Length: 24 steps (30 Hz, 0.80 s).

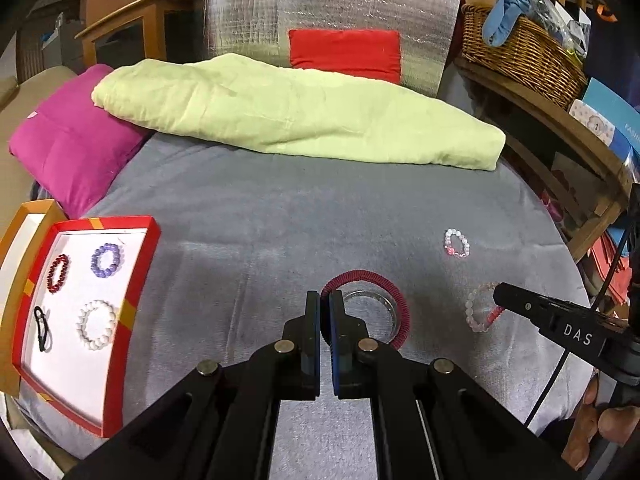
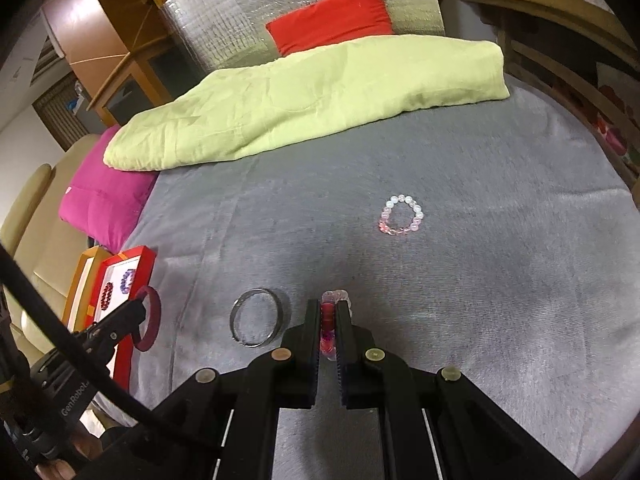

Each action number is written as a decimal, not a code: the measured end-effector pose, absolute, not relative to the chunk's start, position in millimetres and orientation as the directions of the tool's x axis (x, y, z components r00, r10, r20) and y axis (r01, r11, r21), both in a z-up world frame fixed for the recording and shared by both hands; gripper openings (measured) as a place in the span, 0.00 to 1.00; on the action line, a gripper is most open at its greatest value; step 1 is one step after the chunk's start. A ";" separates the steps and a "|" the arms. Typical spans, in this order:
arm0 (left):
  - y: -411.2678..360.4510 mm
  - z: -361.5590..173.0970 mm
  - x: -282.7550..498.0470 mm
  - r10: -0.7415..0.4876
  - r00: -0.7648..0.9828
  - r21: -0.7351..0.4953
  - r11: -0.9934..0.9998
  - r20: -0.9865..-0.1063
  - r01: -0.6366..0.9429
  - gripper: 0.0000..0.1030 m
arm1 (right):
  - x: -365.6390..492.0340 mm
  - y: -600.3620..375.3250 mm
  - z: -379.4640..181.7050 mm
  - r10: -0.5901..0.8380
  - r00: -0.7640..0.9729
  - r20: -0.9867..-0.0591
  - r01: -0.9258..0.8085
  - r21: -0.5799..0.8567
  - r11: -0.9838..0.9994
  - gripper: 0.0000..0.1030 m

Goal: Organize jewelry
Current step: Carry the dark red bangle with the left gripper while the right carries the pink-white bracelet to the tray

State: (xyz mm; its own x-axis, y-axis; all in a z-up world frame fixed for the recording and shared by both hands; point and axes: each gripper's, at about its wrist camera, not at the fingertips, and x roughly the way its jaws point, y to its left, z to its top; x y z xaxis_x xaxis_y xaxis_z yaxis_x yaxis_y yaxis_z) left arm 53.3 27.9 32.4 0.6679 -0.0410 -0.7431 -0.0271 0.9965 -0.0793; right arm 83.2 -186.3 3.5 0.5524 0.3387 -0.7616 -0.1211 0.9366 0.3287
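My left gripper [image 1: 324,300] is shut on a maroon coiled bangle [image 1: 402,304], which hangs from it in the right wrist view [image 2: 154,312]. A clear glass bangle [image 1: 394,312] lies on the grey bedspread beneath; it also shows in the right wrist view [image 2: 256,322]. My right gripper [image 2: 328,308] is shut on a pink and white bead bracelet [image 2: 328,324], also seen in the left wrist view [image 1: 478,312]. Another pink and white bead bracelet [image 2: 401,215] lies farther back. A red-rimmed tray [image 1: 140,276] at the left holds dark red [image 1: 58,273], purple [image 1: 105,259] and white [image 1: 96,325] bracelets and a black clip [image 1: 41,328].
A folded light green blanket [image 1: 288,116] lies across the back of the bed, with a magenta cushion [image 1: 72,148] at its left and a red cushion [image 1: 344,52] behind. A wicker basket [image 1: 520,52] stands on a wooden shelf at the right.
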 end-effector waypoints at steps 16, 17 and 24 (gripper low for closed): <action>63.2 42.7 32.0 0.010 0.686 -0.084 0.991 -0.727 -0.103 0.04 | 67.7 -146.0 18.5 0.370 0.549 -0.749 -0.205 0.308 0.929 0.07; 66.1 43.4 30.8 0.013 0.688 -0.084 0.991 -0.726 -0.107 0.04 | 66.9 -143.5 19.2 0.371 0.549 -0.749 -0.208 0.307 0.929 0.07; 85.6 47.3 22.1 0.037 0.694 -0.086 0.986 -0.719 -0.141 0.04 | 62.9 -125.5 25.7 0.382 0.547 -0.745 -0.236 0.300 0.924 0.07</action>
State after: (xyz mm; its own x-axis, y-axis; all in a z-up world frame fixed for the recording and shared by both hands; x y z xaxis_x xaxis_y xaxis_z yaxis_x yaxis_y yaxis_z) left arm 22.1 85.6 47.3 0.6944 0.0366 -0.7187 -0.1414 0.9862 -0.0864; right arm 62.9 -125.5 25.7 0.5470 0.3815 -0.7452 -0.2362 0.9243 0.2998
